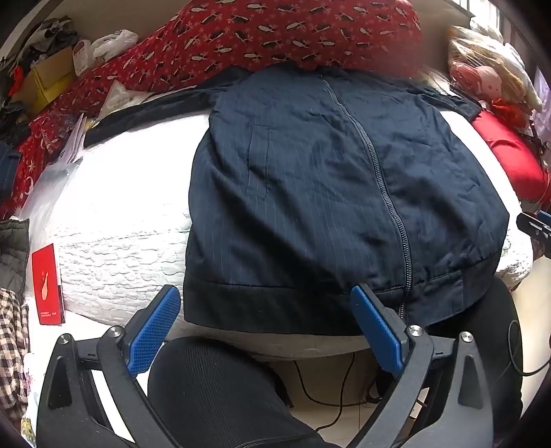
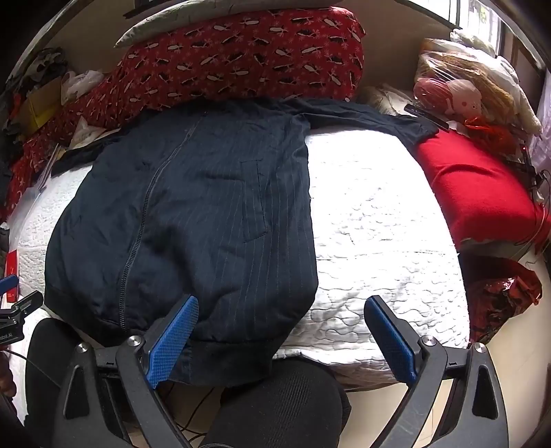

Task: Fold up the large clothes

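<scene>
Cluttered bedroom, white quilted bed [image 2: 378,220] as work surface. Left gripper [image 1: 265,327] jaws wide apart, nothing clamped, hovering at near bed edge over jacket hem band. Right gripper [image 2: 280,336] also spread wide, empty, just off hem's other corner. Navy pinstripe jacket [image 1: 327,179] straight ahead of both tools, flat, zipped, hem nearest, collar far against red patterned pillow [image 1: 292,31]. Looks like start: no fold made yet. Next likely needs closing on a sleeve or side edge and carrying it across. Sleeves partly cut off at far sides, collar tucked under pillow edge, hard to read
</scene>
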`<state>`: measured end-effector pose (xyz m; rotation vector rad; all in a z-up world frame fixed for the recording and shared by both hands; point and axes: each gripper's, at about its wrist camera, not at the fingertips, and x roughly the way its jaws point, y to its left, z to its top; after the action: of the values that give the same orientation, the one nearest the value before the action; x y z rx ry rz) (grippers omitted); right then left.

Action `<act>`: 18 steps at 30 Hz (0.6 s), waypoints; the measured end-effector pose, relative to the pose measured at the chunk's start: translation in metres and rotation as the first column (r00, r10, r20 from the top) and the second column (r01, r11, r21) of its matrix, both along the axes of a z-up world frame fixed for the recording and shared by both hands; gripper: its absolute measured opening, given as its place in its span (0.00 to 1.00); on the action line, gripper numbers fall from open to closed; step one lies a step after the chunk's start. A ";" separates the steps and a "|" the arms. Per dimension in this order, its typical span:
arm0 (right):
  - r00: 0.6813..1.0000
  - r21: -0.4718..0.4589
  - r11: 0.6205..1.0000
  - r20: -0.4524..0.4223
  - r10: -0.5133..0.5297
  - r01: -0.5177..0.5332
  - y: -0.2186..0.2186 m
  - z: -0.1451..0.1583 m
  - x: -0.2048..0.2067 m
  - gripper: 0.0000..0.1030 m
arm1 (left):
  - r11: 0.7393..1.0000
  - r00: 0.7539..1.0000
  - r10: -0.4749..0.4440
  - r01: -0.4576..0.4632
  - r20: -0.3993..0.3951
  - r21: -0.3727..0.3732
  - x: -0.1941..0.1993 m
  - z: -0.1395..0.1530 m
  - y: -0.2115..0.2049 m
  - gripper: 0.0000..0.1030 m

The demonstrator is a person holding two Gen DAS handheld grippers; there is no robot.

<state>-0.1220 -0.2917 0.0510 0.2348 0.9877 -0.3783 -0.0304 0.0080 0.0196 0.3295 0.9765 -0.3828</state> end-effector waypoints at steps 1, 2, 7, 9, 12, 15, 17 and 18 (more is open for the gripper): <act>1.000 0.002 1.000 0.001 0.001 -0.001 0.000 0.000 -0.001 0.95 | 1.000 1.000 0.000 0.000 0.002 -0.002 0.000 0.000 0.001 0.97; 1.000 0.001 1.000 0.002 0.002 -0.002 0.000 0.001 -0.001 0.94 | 1.000 1.000 -0.001 0.001 0.003 -0.002 -0.001 0.000 0.001 0.97; 1.000 -0.006 1.000 0.015 0.002 -0.002 -0.001 0.006 -0.008 0.94 | 1.000 1.000 -0.005 0.005 0.008 0.000 -0.006 0.001 0.000 0.97; 1.000 -0.014 1.000 0.014 0.004 -0.003 0.010 0.006 -0.006 0.94 | 1.000 1.000 -0.008 0.008 0.009 0.000 -0.007 0.001 0.000 0.97; 1.000 -0.015 1.000 0.004 0.004 -0.004 0.009 0.007 -0.007 0.94 | 1.000 1.000 -0.010 0.010 0.011 0.001 -0.009 0.002 0.000 0.97; 1.000 -0.016 1.000 0.016 0.004 -0.003 0.010 0.008 -0.008 0.94 | 1.000 1.000 -0.009 0.009 0.009 -0.002 -0.009 0.003 0.000 0.97; 1.000 -0.021 1.000 0.027 0.005 -0.004 0.010 0.008 -0.009 0.94 | 1.000 1.000 -0.009 0.009 0.007 -0.004 -0.009 0.003 0.000 0.97; 1.000 -0.022 1.000 0.031 0.004 -0.003 0.011 0.008 -0.010 0.94 | 1.000 1.000 -0.009 0.009 0.006 -0.005 -0.009 0.003 0.000 0.97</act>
<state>-0.1322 -0.2811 0.0594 0.2179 0.9532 -0.3812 -0.0393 0.0083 0.0223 0.3309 0.9685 -0.3925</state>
